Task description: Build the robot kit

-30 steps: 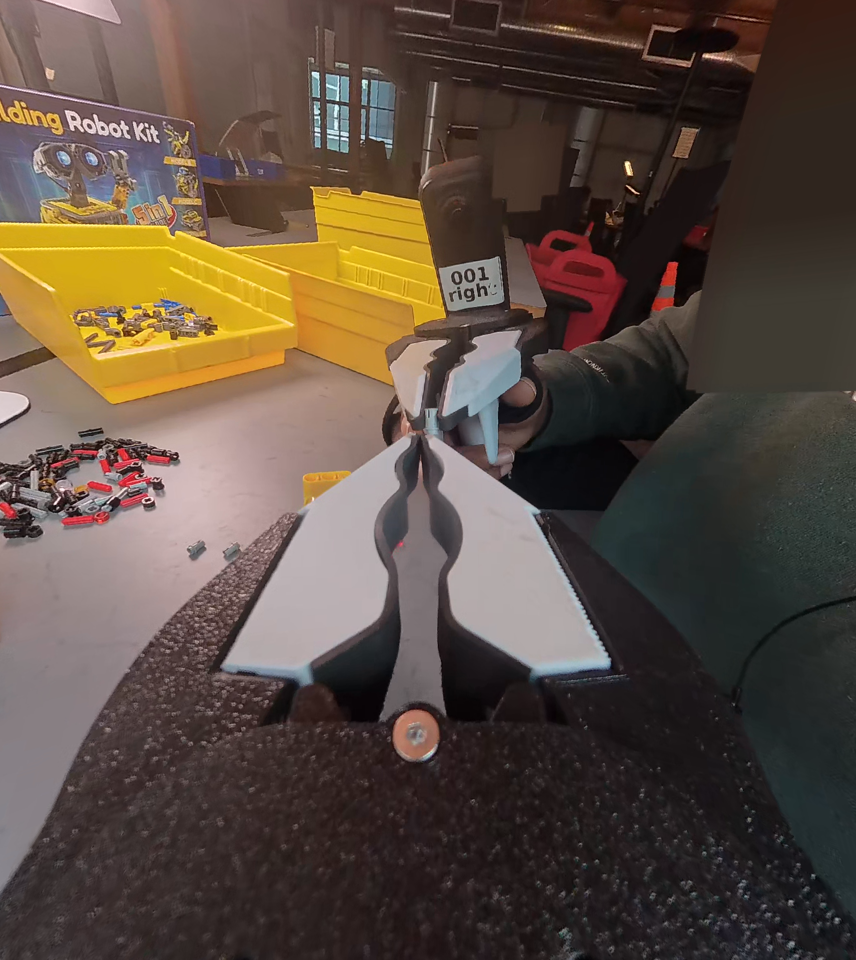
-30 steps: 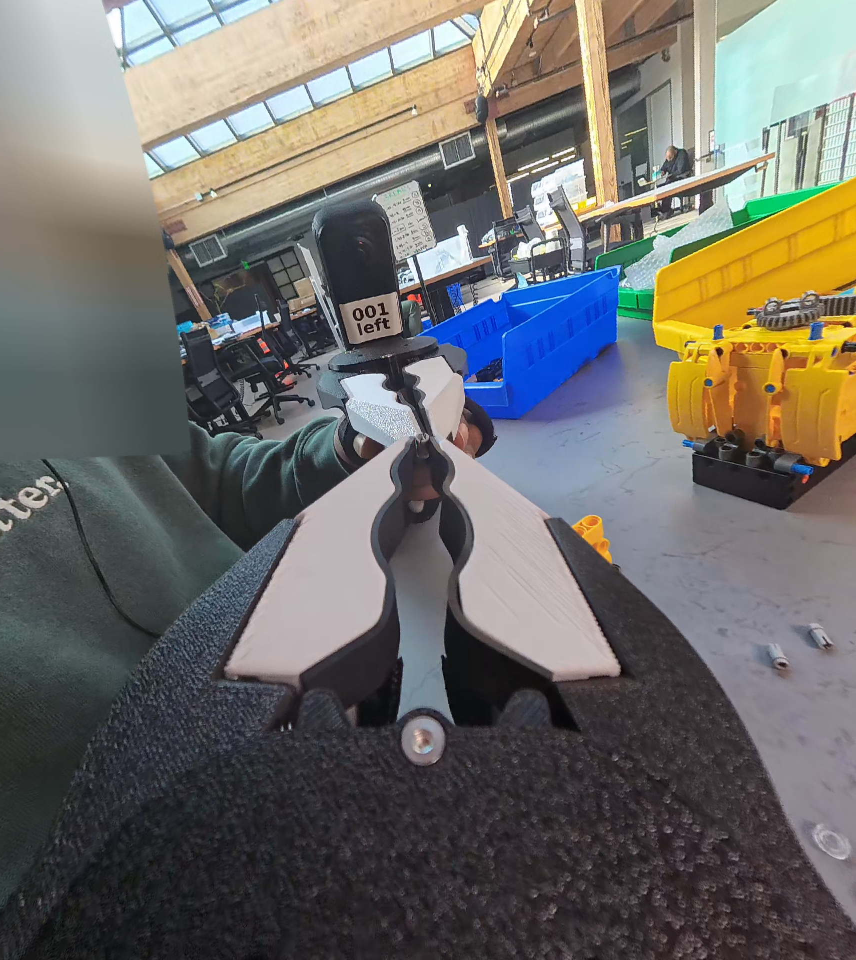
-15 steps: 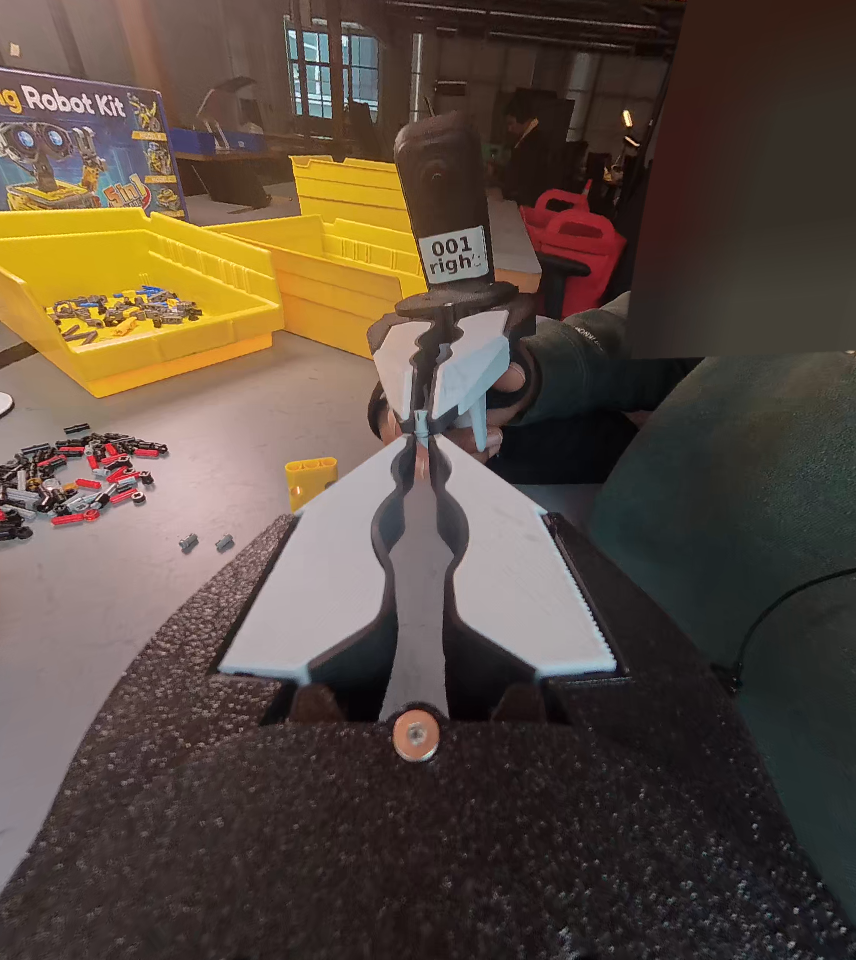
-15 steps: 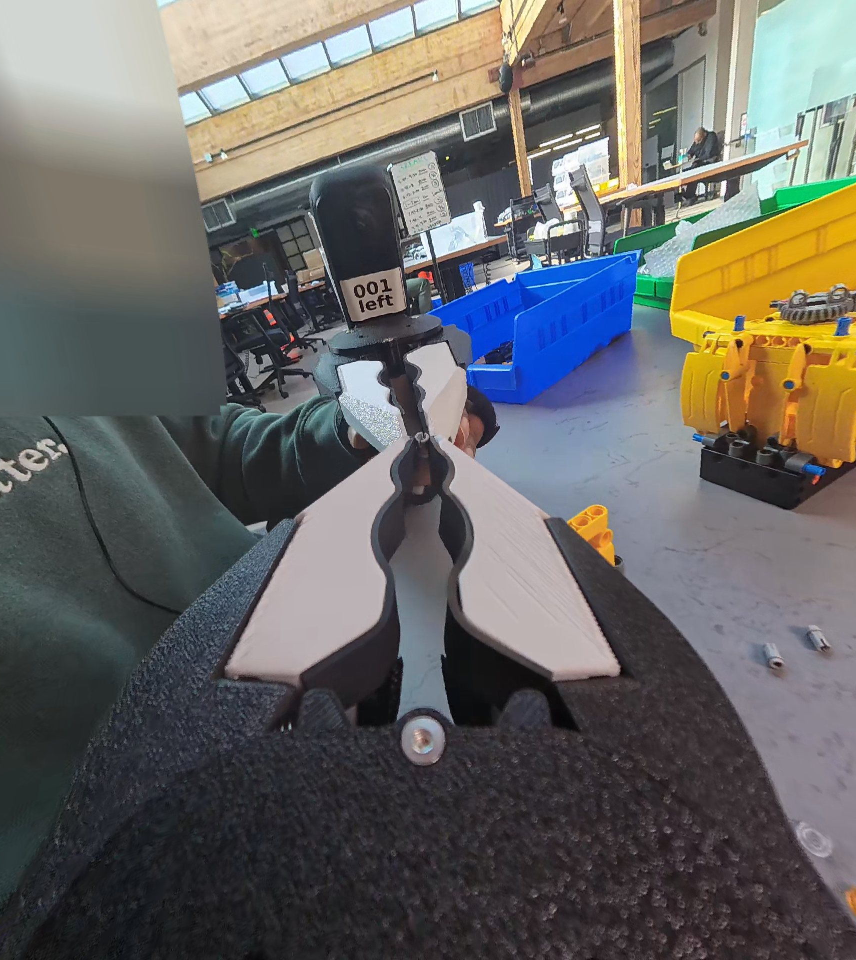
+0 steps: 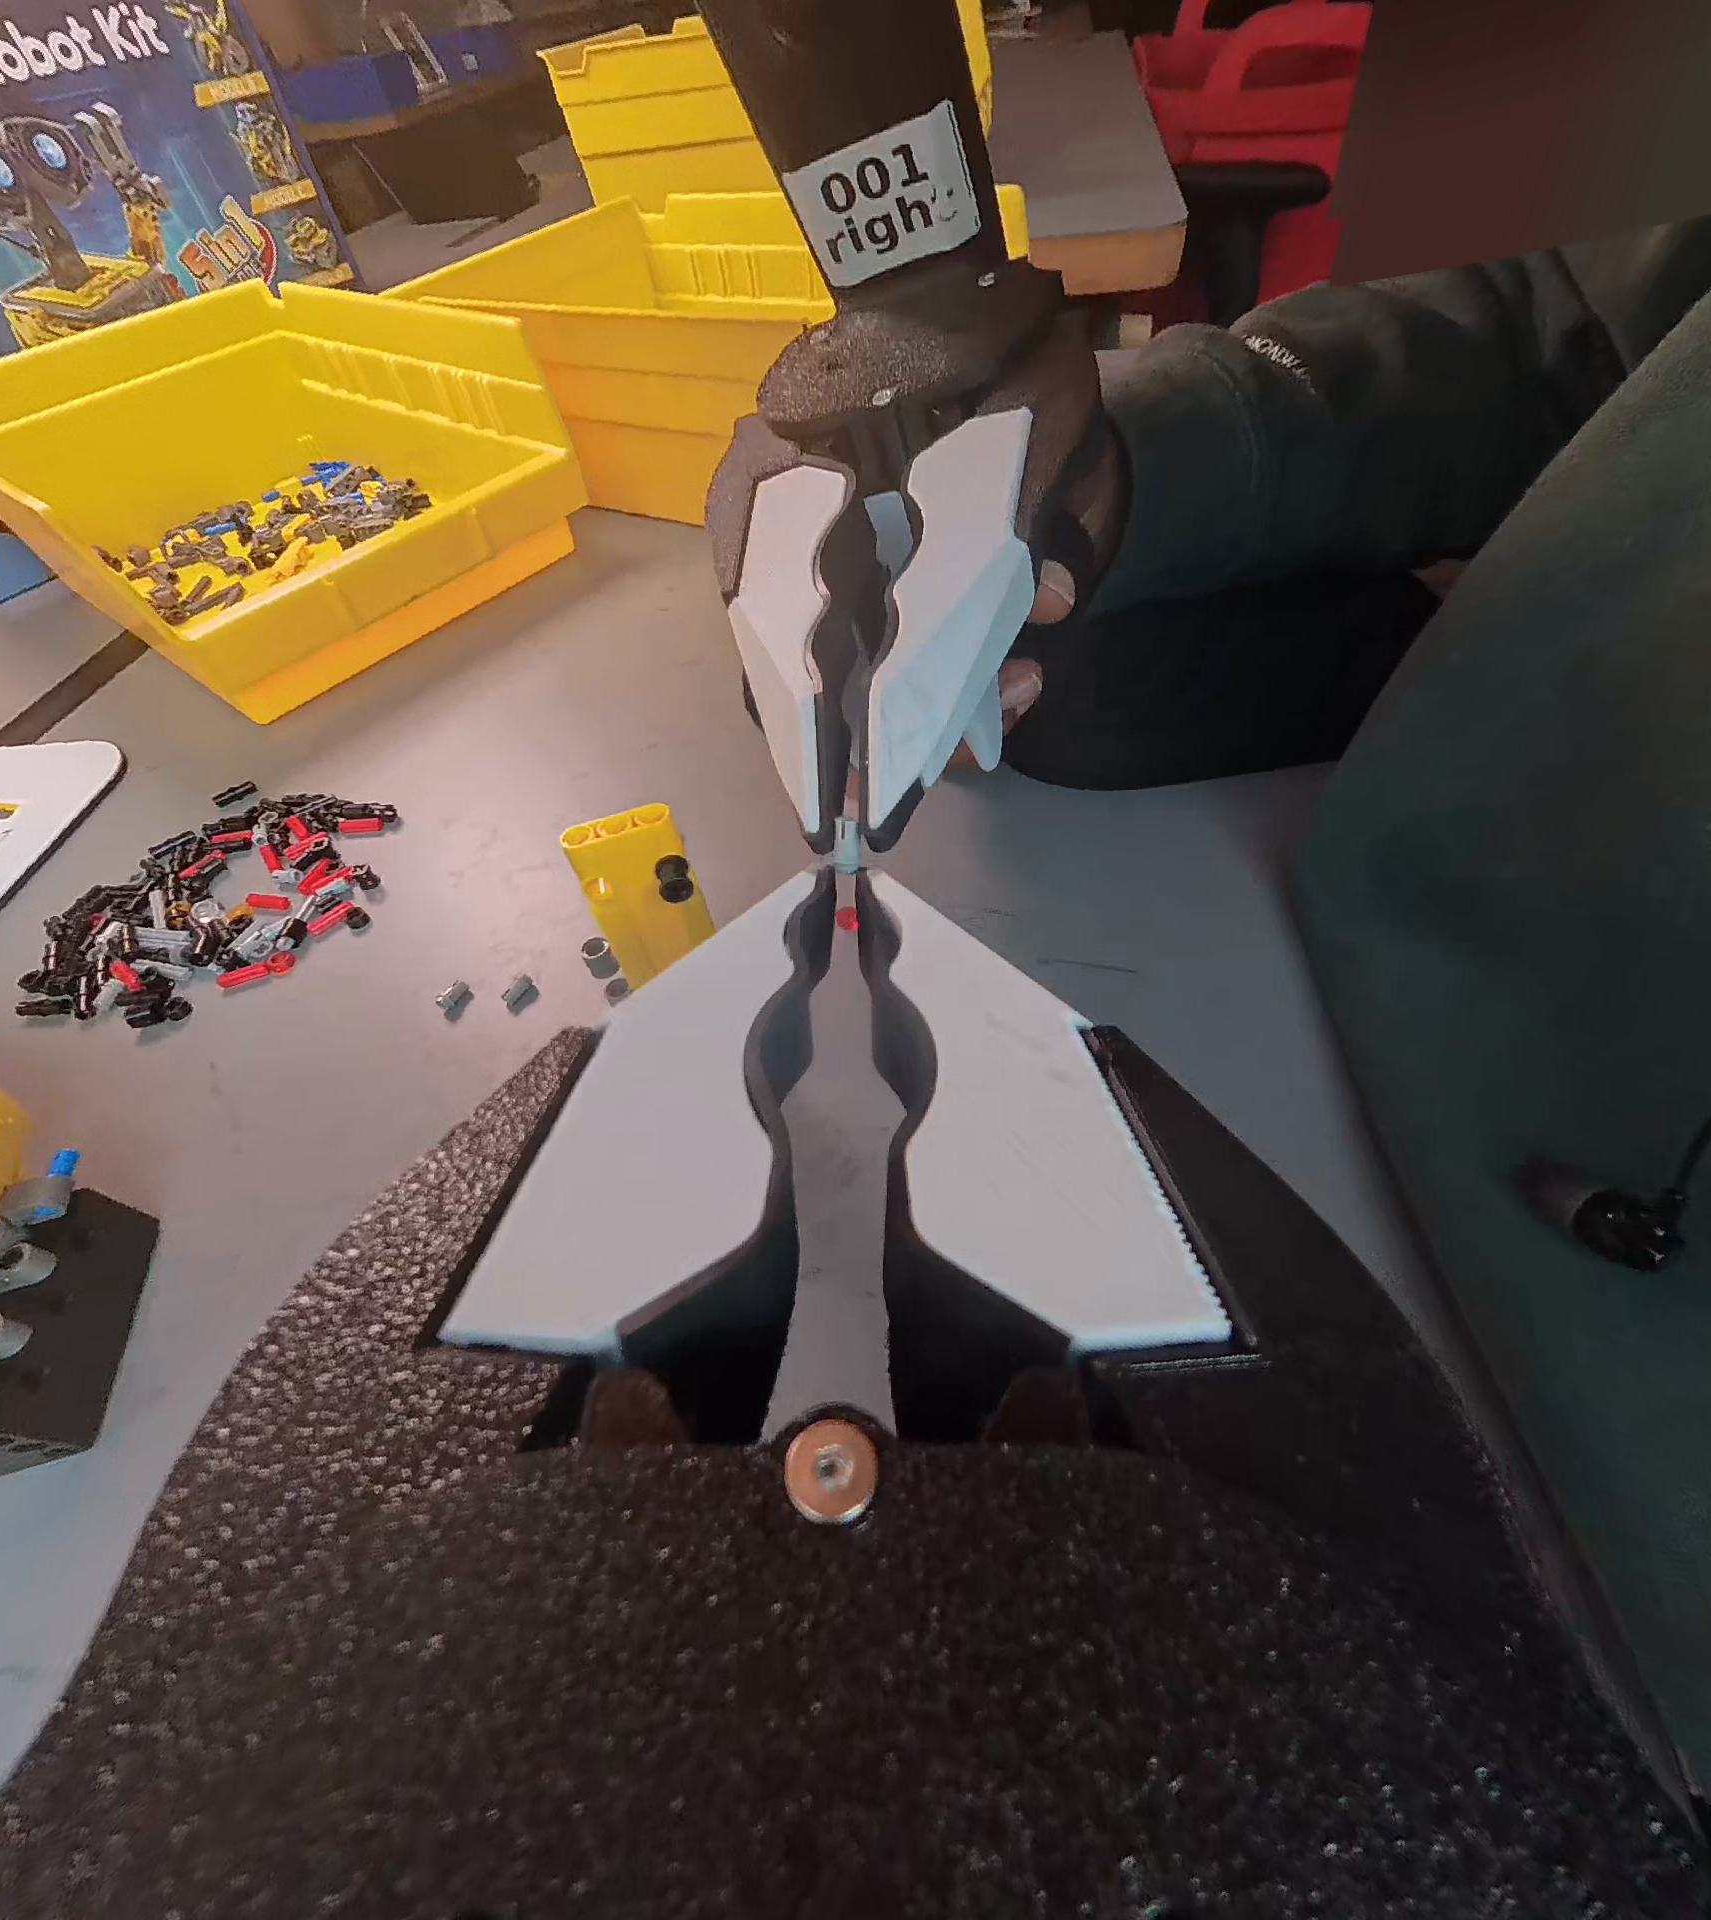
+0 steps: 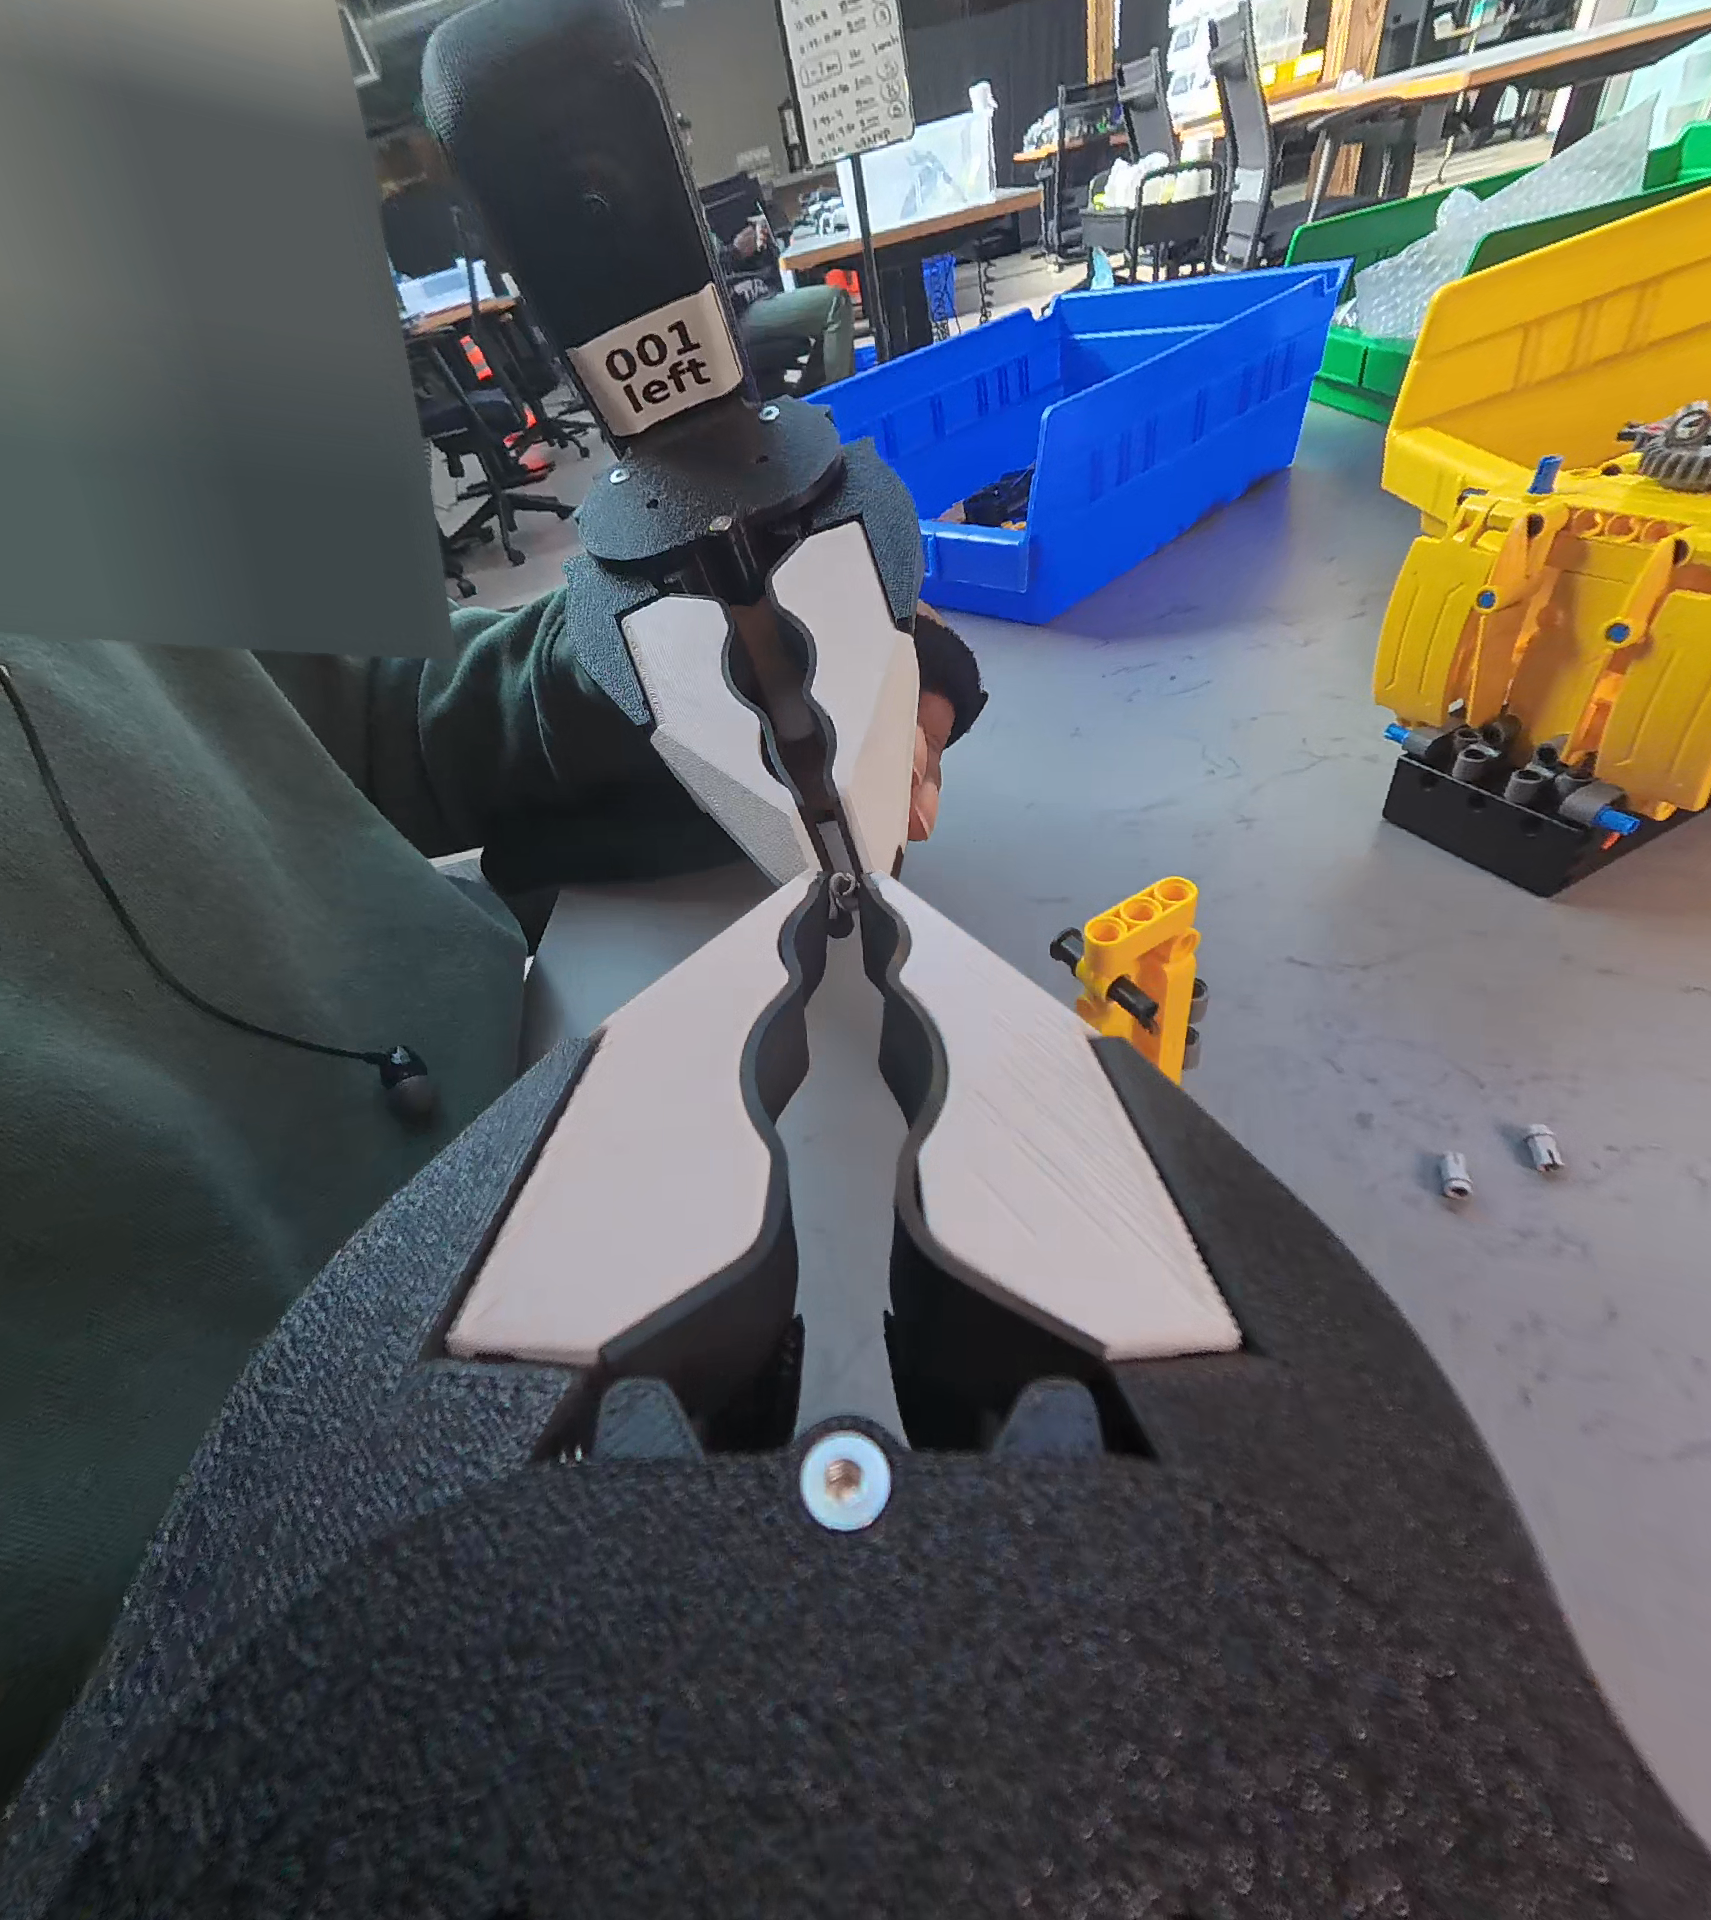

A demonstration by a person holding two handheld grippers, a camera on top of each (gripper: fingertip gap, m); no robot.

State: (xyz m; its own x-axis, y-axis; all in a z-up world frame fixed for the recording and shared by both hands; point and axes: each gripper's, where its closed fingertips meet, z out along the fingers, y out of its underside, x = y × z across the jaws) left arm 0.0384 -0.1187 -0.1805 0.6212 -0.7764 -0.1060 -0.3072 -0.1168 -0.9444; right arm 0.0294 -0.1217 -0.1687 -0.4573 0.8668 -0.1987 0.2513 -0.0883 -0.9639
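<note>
My left gripper [image 5: 843, 878] and right gripper [image 6: 840, 883] meet tip to tip just above the grey table [image 5: 331, 1122], in front of a person in a dark green sweatshirt [image 6: 155, 1039]. The left gripper is shut on a small red piece [image 5: 845, 916] that shows just behind its tips. The right gripper [image 5: 843, 821] is shut on a small grey pin [image 5: 846, 840], whose end pokes out towards the left tips. In the right wrist view the pin [image 6: 840, 896] sits between the closed tips, with the left gripper [image 6: 835, 854] right against it. A hand holds each gripper.
A yellow beam with black pins [image 5: 638, 883] [image 6: 1142, 966] stands on the table just beside the tips. Two loose grey pins [image 5: 487, 995] [image 6: 1495, 1162], a pile of small black and red pins [image 5: 196, 914], yellow bins [image 5: 259, 499], a blue bin [image 6: 1121, 447] and a yellow model [image 6: 1609, 644] surround them. My left and right fingertips are right by each other.
Both grippers have tilted down and come lower towards the table, staying shut and tip to tip. The other gripper looms larger in each view.
</note>
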